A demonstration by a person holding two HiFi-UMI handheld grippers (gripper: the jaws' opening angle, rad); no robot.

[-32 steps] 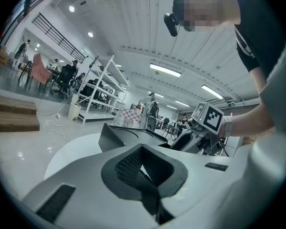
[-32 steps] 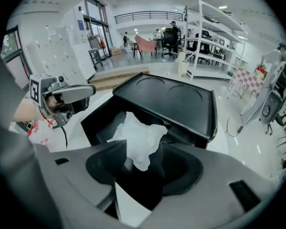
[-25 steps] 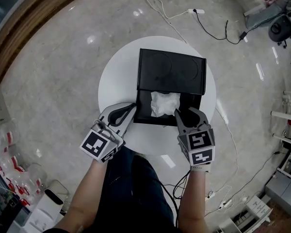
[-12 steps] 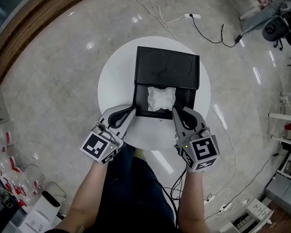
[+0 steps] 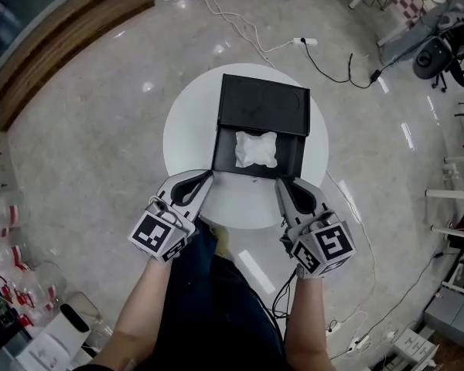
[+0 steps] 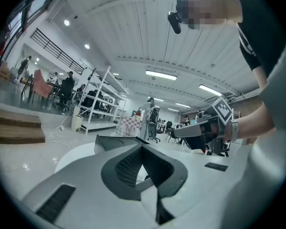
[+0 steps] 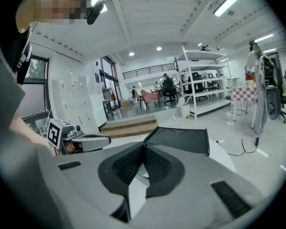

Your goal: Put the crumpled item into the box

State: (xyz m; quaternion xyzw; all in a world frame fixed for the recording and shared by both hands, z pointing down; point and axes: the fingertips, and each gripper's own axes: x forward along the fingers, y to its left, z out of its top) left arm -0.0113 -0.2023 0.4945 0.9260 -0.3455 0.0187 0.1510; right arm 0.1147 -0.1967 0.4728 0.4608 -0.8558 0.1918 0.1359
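Observation:
The crumpled white item (image 5: 256, 148) lies inside the open black box (image 5: 296, 150), whose lid (image 5: 264, 103) stands back behind it on the round white table (image 5: 187, 132). Both grippers hover at the table's near edge, short of the box and touching nothing. My left gripper (image 5: 208, 176) is at the box's near left corner with its jaws together and empty. My right gripper (image 5: 281, 184), near the right corner, is shut and empty too. In the left gripper view the left gripper (image 6: 143, 148) faces the lid (image 6: 113, 142). The right gripper view shows the right gripper (image 7: 144, 147) before the lid (image 7: 182, 140).
Cables (image 5: 240, 28) and a power strip (image 5: 305, 42) trail over the glossy floor beyond the table. A wooden step (image 5: 66, 41) runs along the upper left, and a chair (image 5: 437, 51) stands at the upper right. My dark-trousered legs (image 5: 213, 300) are just below the table.
The right gripper stood open over the box beside the crumpled item; it has since shut empty and drawn back and up. The left gripper backed off slightly. The item stays in the box.

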